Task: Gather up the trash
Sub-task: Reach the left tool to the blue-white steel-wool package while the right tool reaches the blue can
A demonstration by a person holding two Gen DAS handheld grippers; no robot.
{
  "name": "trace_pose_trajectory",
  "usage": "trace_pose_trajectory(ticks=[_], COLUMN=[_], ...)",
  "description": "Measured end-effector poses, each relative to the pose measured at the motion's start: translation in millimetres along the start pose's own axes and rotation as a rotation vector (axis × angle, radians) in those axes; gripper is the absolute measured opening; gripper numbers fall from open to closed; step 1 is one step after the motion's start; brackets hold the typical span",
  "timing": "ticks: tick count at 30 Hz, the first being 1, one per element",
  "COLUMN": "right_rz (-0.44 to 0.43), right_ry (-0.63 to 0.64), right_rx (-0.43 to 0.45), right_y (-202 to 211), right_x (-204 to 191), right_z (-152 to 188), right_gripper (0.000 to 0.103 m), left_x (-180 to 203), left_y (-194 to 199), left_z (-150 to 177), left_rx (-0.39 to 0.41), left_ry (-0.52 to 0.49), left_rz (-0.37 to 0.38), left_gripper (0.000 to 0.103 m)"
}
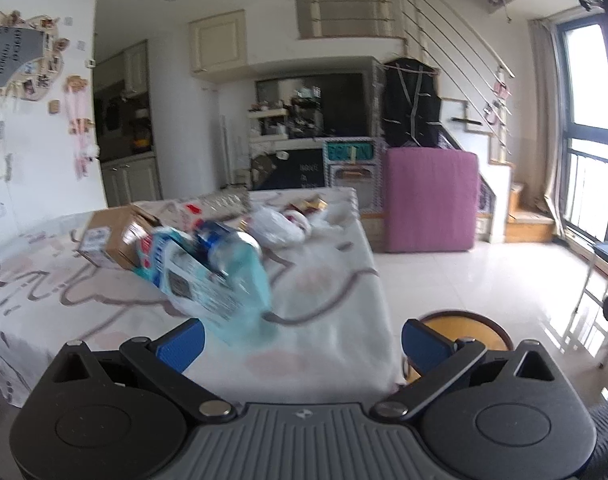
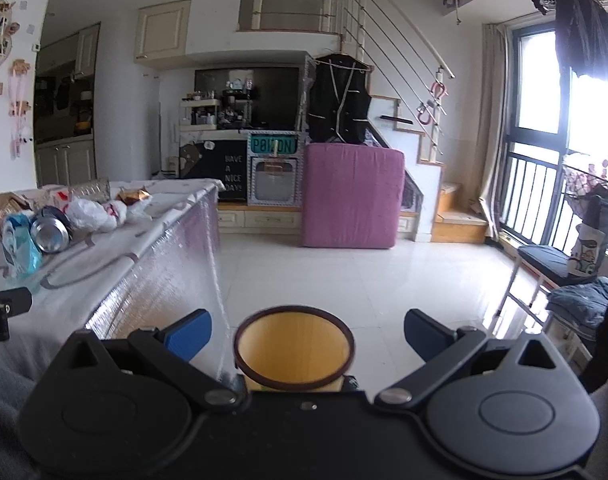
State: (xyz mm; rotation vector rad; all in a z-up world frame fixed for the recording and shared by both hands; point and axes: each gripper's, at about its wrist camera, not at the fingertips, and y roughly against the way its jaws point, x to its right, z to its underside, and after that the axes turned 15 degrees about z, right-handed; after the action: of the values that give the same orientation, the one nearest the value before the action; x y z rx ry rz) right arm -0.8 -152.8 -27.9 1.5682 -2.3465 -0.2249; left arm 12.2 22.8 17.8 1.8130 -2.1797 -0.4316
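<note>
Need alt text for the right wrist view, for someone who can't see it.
The open right gripper hovers above a round bin with a yellow interior, standing on the floor beside a covered table. Trash sits on the table at left: a metal can, a white plastic bag and blue packaging.

A big pink mattress [image 2: 352,196] stands up on the floor, leaning by the stairs [image 2: 456,216]. A black vest [image 2: 338,98] hangs just above it. Next to the mattress is a black sign [image 2: 233,178] that says "HAVE A NICE DAY!" A tall window [image 2: 544,120] lets in bright light. Dark clothes [image 2: 584,40] hang up high near the window.
</note>
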Motion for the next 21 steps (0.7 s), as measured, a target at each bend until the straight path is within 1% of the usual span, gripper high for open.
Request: trace_pose_trajectory(ticks=[5,9,13,17,19,21], right_rz=[-0.050,-0.091,-0.122,-0.199,-0.207,-0.217], right_ry=[-0.037,-0.060,-0.078,-0.106,-0.121,-0.114], right_rx=[0.030,0.059,0.058,0.057,0.075,0.102], right_y=[-8,-17,-29,-42,-45,-46], right_x=[-9,-21,-36,-48,-54,-60], right_z=[-18,-32,-44,-55,-58,-61], right_gripper=[0.103,0.103,0.103,0.103,0.103,0.103], left_x=[-19,-34,-51,-75,-86,-97], left_y=[-7,-17,-31,-58,-69,-79], left_z=[-16,-27,-37,-47,-51,-52], left_rx=[0.033,0.031,0.025,0.011,0.000,-0.014], left_ry=[0.012,0.007,0.009,0.092,0.130,0.169], left_rz=[-0.051,-0.093,-0.157,-0.227,-0.249,-0.251], left_gripper=[0.103,0.103,0.103,0.103,0.103,0.103])
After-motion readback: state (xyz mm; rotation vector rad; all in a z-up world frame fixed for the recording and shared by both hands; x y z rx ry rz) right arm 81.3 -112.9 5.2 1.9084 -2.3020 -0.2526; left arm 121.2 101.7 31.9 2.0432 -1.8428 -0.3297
